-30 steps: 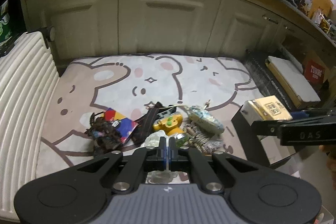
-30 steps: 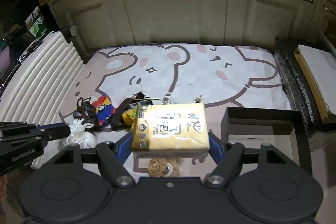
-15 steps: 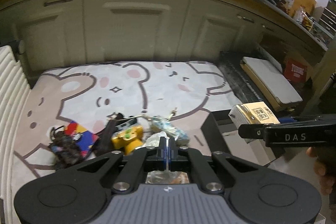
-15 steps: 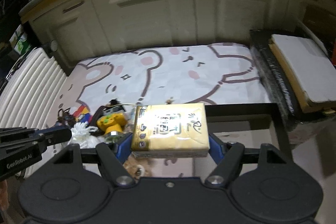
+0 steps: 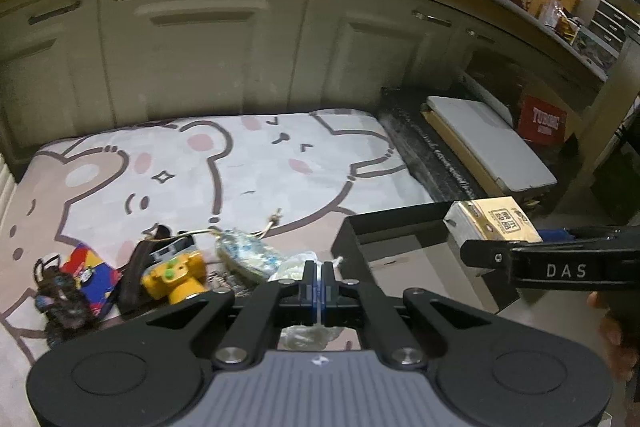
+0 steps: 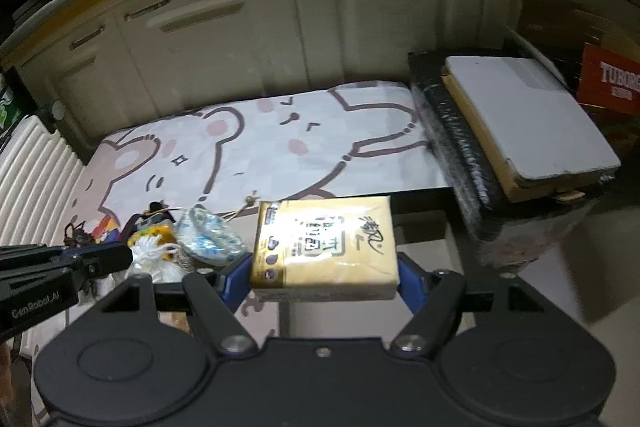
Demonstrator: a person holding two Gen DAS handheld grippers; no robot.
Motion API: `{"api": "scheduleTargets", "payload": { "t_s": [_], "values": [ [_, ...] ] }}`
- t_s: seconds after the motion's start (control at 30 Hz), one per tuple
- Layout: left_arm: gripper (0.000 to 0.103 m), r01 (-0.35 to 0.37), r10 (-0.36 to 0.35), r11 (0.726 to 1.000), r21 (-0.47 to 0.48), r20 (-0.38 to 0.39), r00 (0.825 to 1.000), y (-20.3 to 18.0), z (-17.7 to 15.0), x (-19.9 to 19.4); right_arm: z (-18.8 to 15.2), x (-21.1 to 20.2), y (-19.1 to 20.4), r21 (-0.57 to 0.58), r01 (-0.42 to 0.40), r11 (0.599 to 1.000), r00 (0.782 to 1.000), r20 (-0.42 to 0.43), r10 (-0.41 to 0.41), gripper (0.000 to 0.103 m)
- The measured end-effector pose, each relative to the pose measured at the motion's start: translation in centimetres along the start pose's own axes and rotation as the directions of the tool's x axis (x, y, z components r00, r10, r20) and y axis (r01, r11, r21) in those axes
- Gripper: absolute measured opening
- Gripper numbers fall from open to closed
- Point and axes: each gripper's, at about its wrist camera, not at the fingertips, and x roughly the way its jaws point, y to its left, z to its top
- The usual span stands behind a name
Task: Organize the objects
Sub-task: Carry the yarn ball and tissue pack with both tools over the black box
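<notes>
My right gripper (image 6: 324, 275) is shut on a gold tissue pack (image 6: 324, 243), its blue pads pressing both sides. The pack (image 5: 496, 223) hangs over the black open box (image 5: 400, 255), whose far rim (image 6: 420, 203) shows behind it. My left gripper (image 5: 319, 267) is shut on a thin white plastic bag (image 5: 308, 335) that bunches around its fingertips. In the right wrist view the left gripper (image 6: 100, 261) comes in from the left with the bag (image 6: 152, 259) at its tip. On the bear-print mat (image 5: 240, 167) lie a yellow toy camera (image 5: 176, 277) and a blue-white packet (image 5: 244, 253).
A colourful card (image 5: 90, 277), a dark tangle (image 5: 60, 303) and a brown strap (image 5: 136, 275) lie at the mat's left. Cream cabinet doors (image 5: 200, 59) stand behind. A white board on a black base (image 5: 480, 139) and a red carton (image 5: 542, 123) sit right. A white ribbed panel (image 6: 36, 167) borders the left.
Both grippers have moved to the right, each keeping its hold. The black box has come closer in both views and the pile of small things has slid toward the left.
</notes>
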Motion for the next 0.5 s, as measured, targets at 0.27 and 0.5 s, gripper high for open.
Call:
{"api": "scheduleTargets", "payload": {
  "t_s": [0.27,0.5],
  "values": [
    [0.001,0.055,-0.055,0.998,0.008,0.001,0.998,-2.3,0.4,1.3,-0.4,0.5,-2.2,0.024,0.023,0.999,1.000,-0.014,-0.023,0.074],
    [0.001,0.128,-0.128,0.991,0.024,-0.002,0.992,-4.5,0.6,2.8,-1.0,1.9,-4.1,0.046,0.034,0.998,0.998,-0.050,-0.031,0.074]
  ]
}}
